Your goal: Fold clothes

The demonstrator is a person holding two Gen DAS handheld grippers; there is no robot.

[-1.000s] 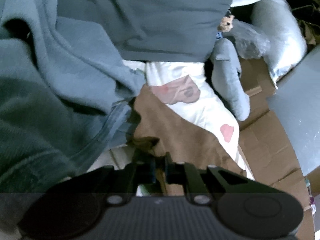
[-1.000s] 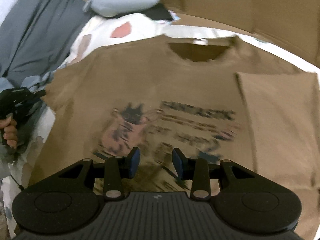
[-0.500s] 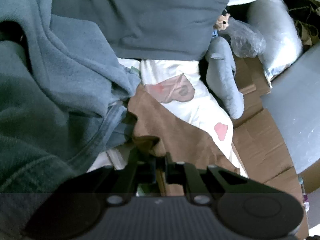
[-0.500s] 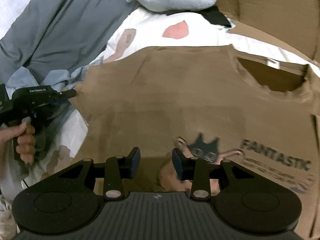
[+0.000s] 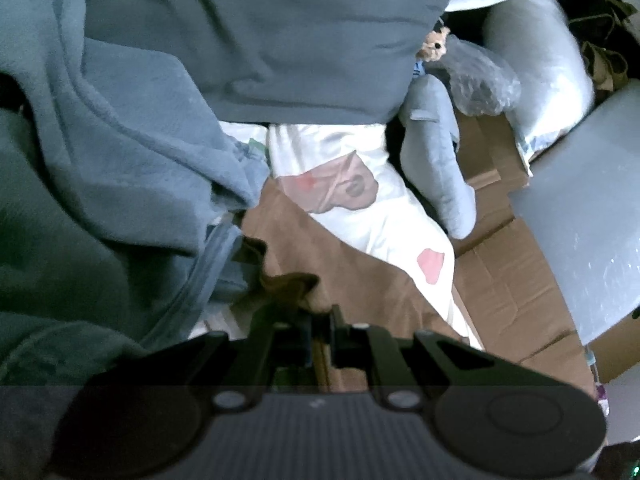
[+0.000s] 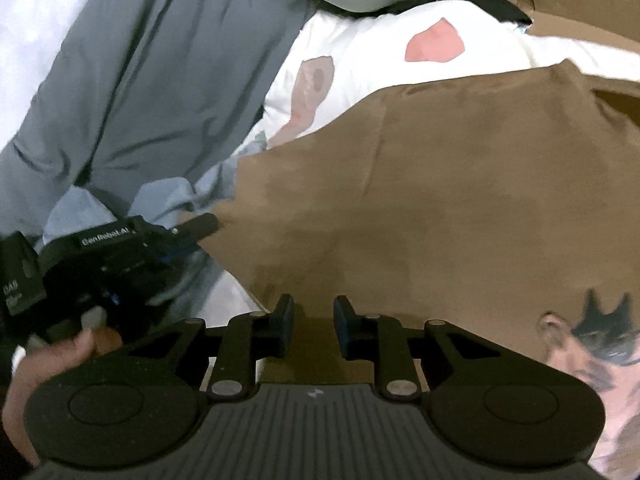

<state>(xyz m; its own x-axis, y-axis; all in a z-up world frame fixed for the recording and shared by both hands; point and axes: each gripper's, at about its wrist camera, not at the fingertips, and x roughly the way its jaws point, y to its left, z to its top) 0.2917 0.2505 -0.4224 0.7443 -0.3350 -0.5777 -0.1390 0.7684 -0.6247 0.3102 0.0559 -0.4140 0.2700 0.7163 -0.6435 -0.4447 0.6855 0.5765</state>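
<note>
Over on the white printed bedsheet, the brown t-shirt lay spread flat, print side up, its hem edge running along the near side toward the right gripper. Shirt's long axis ran away from that gripper, hem near, neckline far off to the right edge of the right wrist view. Its left side edge ended where the left gripper sat, so that edge is what the coming fold hinges on imo.

Left gripper was pressed together, pinching a bunched bit of the shirt's edge, w/ a hand round its handle. Right gripper's jaws were closing, with the hem's fabric under and between the pads, but I couldn't see them actually pressing on it yet, there was a gap. So right hand was nearer the bottom hem, left hand nearer the side/sleeve corner.

Vs a sec earlier: the right wrist view slid across the shirt toward its left side. Back then the cat print and lettering were dead centre w/ the collar up top; now only the cat's ears showed at the lower right. The jaws went from wider apart to narrower. Left side barely changed, same pinch, same pile of grey-blue clothes beside it.
</note>
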